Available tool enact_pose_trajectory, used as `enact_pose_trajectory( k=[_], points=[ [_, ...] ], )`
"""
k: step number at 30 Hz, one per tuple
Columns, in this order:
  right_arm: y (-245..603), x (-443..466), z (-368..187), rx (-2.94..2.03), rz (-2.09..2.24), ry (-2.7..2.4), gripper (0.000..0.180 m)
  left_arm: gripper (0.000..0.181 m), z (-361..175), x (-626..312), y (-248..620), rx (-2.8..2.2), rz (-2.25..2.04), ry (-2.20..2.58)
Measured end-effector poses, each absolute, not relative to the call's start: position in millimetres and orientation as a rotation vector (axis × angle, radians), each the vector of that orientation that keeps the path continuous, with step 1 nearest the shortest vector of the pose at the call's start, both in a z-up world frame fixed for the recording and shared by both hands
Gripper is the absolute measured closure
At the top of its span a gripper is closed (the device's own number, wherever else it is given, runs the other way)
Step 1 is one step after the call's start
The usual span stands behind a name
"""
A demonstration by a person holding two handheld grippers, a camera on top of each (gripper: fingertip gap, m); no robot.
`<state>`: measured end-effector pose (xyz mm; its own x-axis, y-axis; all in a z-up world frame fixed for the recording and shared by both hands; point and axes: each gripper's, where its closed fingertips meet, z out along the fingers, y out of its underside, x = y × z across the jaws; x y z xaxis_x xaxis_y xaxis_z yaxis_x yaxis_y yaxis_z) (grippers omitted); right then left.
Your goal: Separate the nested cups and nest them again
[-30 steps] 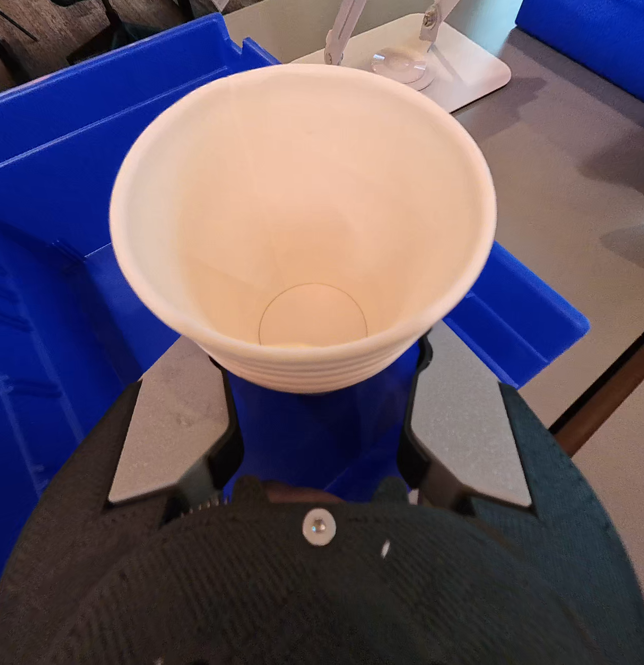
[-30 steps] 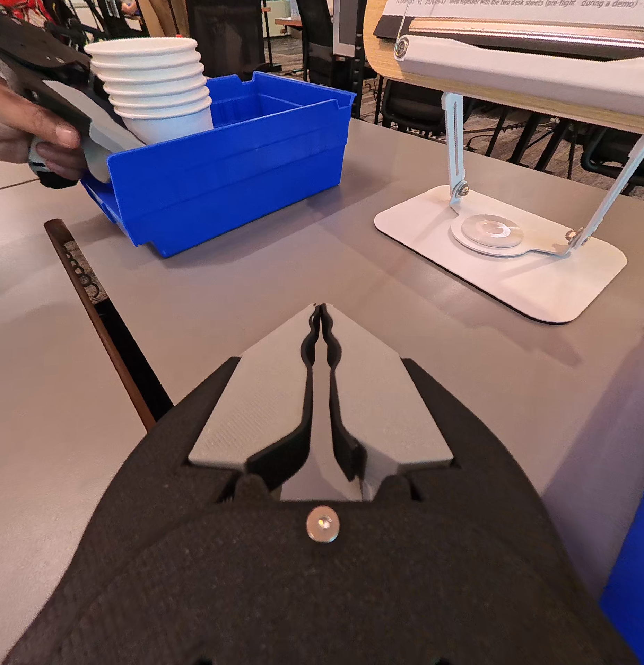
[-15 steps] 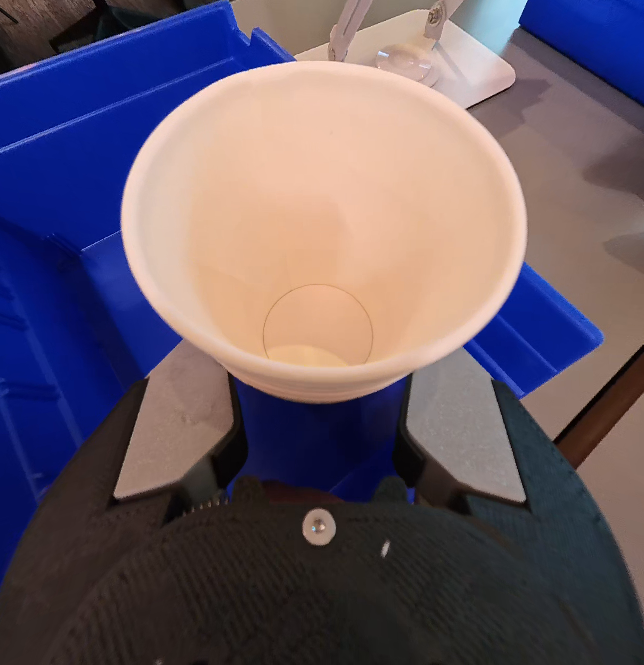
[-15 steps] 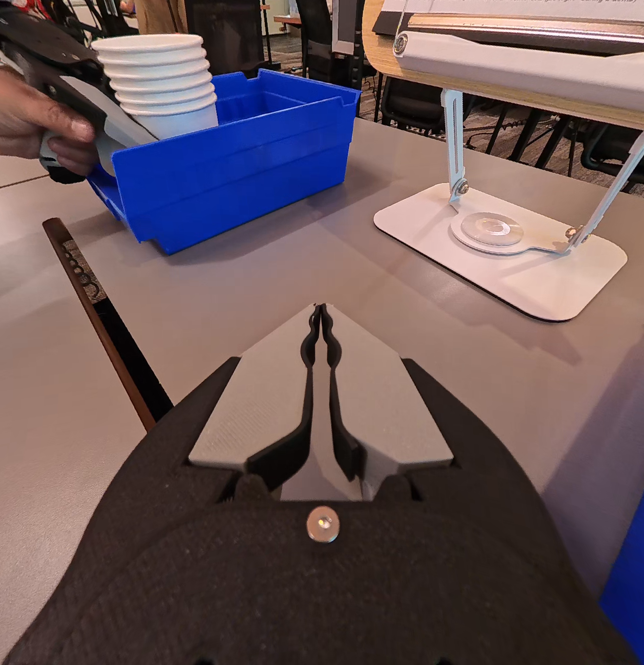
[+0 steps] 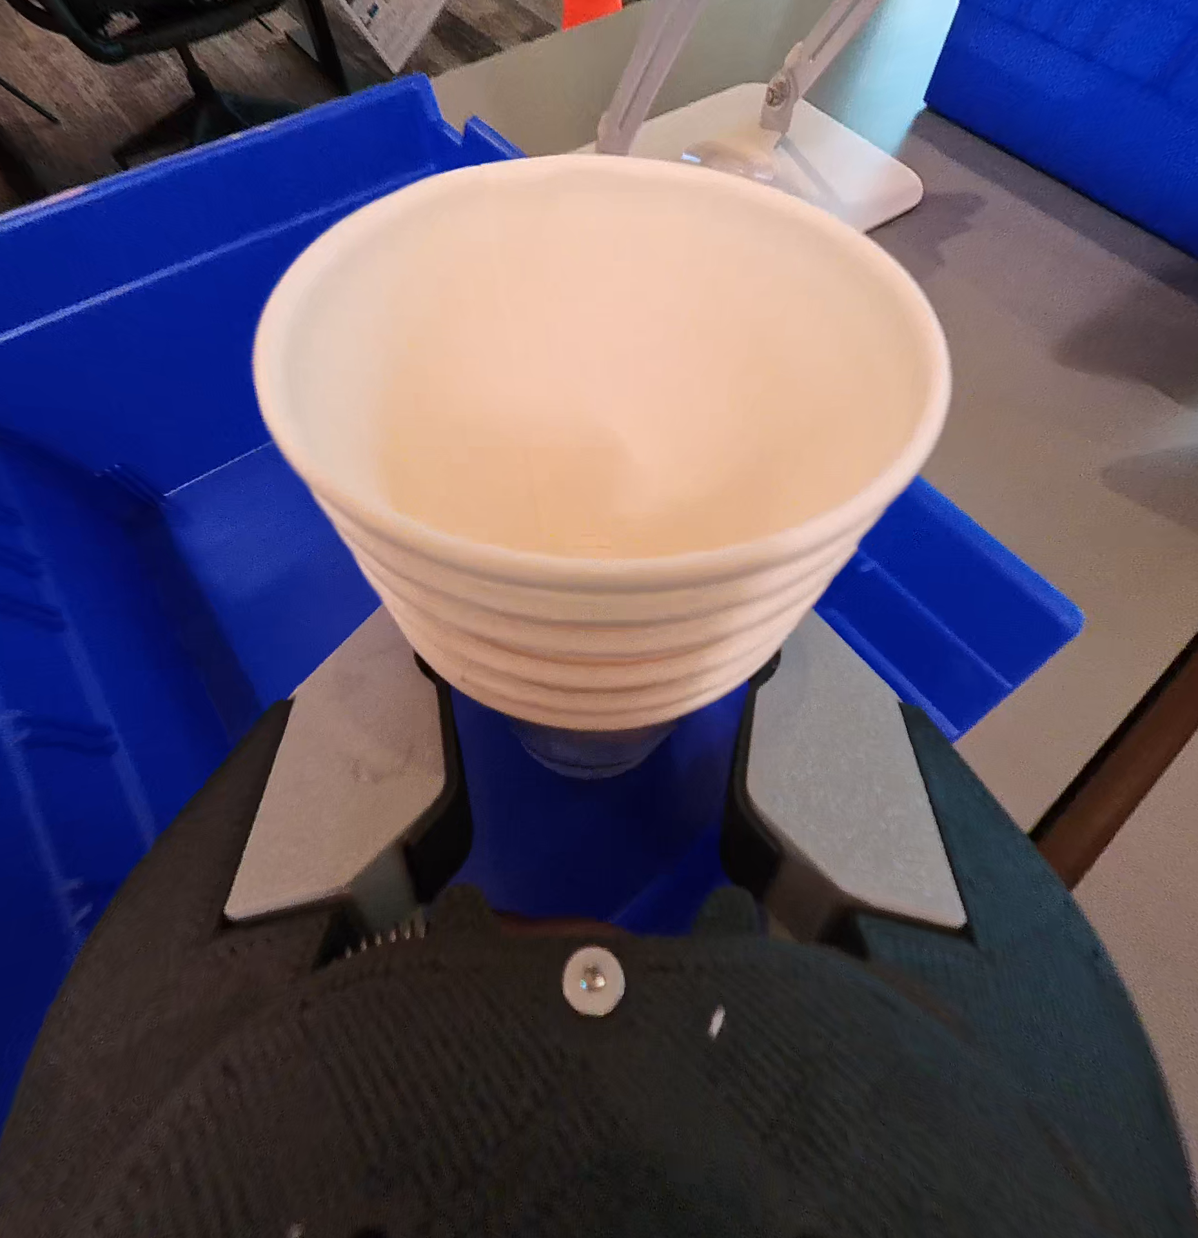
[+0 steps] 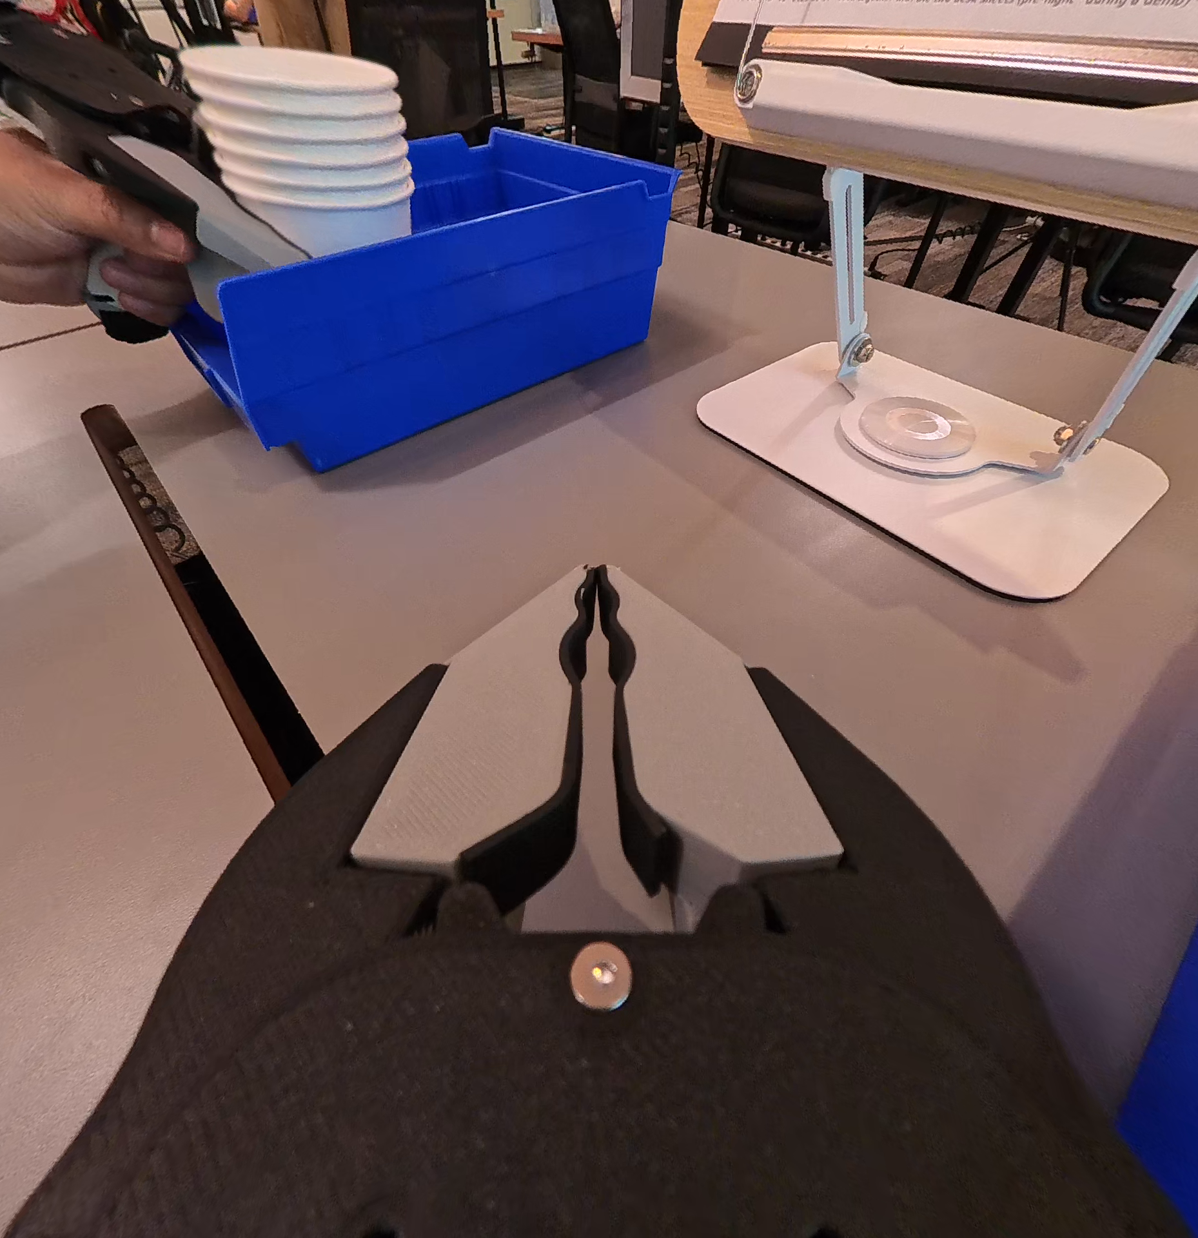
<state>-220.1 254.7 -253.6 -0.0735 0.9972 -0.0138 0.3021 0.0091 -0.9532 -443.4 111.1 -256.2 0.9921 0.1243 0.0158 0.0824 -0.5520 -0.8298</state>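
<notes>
left gripper (image 5: 596, 676) hugs cups (image 5: 596, 429), over the bin (image 5: 114, 335), likely to carry them out | right gripper (image 6: 596, 576) pinched closed, empty, well apart from bin, waiting

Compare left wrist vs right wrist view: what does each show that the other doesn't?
Left wrist only: the inside of the top cup of the nested cups, seen from above, and the left gripper closed on the stack's lower part over the blue bin.

Right wrist only: the right gripper shut and empty over the grey table, the stack's side profile, the person's hand holding the left gripper, and a raised board on top of the white stand.

Both: cups, bin, table, the stand's base.
</notes>
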Motion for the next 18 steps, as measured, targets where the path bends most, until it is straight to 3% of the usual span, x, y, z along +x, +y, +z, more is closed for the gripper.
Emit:
enact_pose_trajectory(
  k=[10,18],
  points=[
    [255,-219,-252,-1.396,1.108,-1.484,0.18,0.089,-235,-441,108,-2.057,0.069,-0.151],
    [256,-219,-250,-1.394,1.109,-1.476,0.18,0.09,-167,-429,109,-1.936,0.159,-0.1]
  ],
)
